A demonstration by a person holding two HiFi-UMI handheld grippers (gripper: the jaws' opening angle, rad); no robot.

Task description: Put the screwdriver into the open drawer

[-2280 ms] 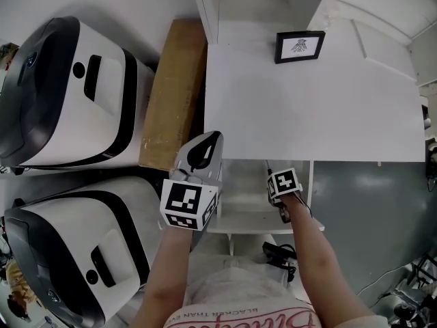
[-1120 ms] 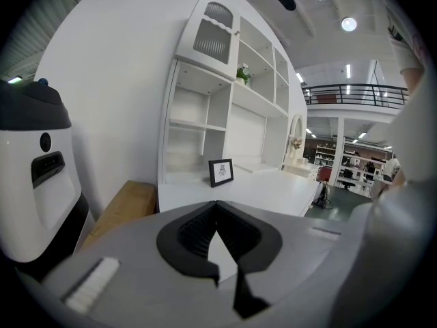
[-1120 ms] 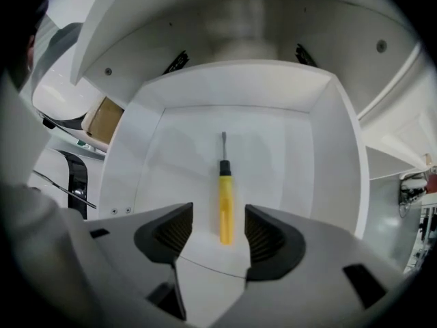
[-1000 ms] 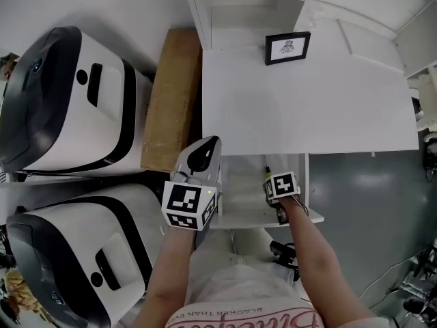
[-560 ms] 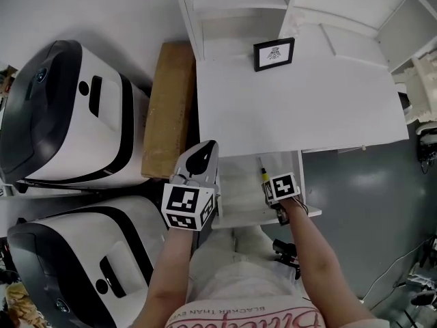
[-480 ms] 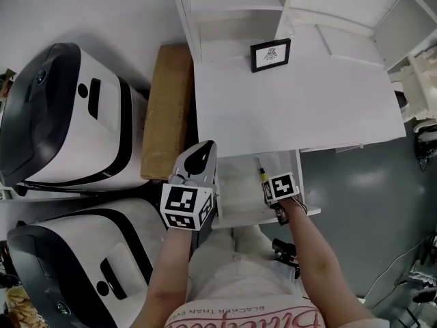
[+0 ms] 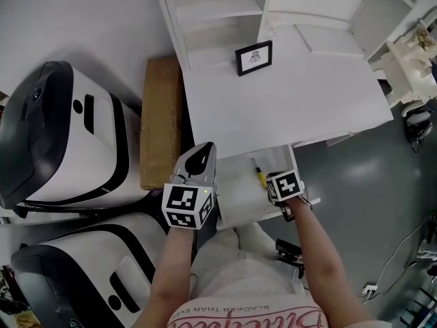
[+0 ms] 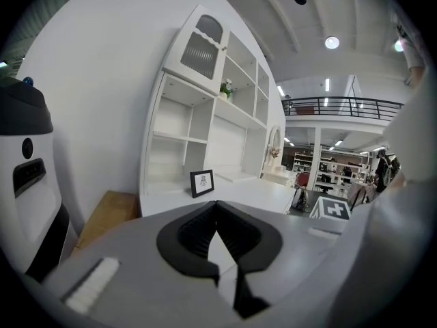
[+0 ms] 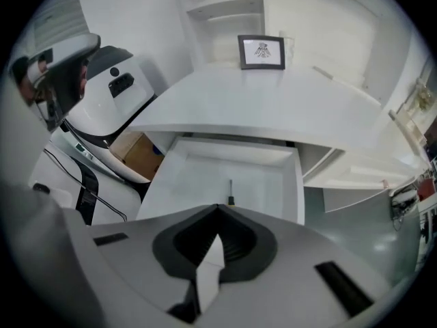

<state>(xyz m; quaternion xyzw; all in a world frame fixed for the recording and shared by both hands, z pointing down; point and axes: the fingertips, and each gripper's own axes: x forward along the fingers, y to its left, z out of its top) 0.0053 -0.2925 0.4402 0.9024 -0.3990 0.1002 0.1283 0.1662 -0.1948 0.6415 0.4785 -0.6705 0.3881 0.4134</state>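
The screwdriver (image 7: pixel 258 173), with a thin shaft and a yellow-and-black handle, lies loose on the floor of the open white drawer (image 7: pixel 235 190) under the desk. In the right gripper view the screwdriver (image 9: pixel 231 192) shows just beyond my jaw tips, inside the drawer (image 9: pixel 295 183). My right gripper (image 9: pixel 218 208) hangs above the drawer's front right part and points steeply down. Its jaws have just been closing and are shut with nothing between them. My left gripper (image 7: pixel 207 147) is shut and empty at the drawer's left edge, pointing toward the desk; its tips (image 8: pixel 217 203) meet.
A white desk (image 7: pixel 287 101) with a small framed picture (image 7: pixel 253 58) sits above the drawer, with white shelving (image 7: pixel 212 5) behind. A cardboard box (image 7: pixel 160 128) and two white-and-black machines (image 7: pixel 61 135) stand to the left. Grey floor lies to the right.
My right gripper has lifted up and away from the screwdriver, which stays lying in the drawer. The left gripper has hardly moved. The head view has swung toward the right.
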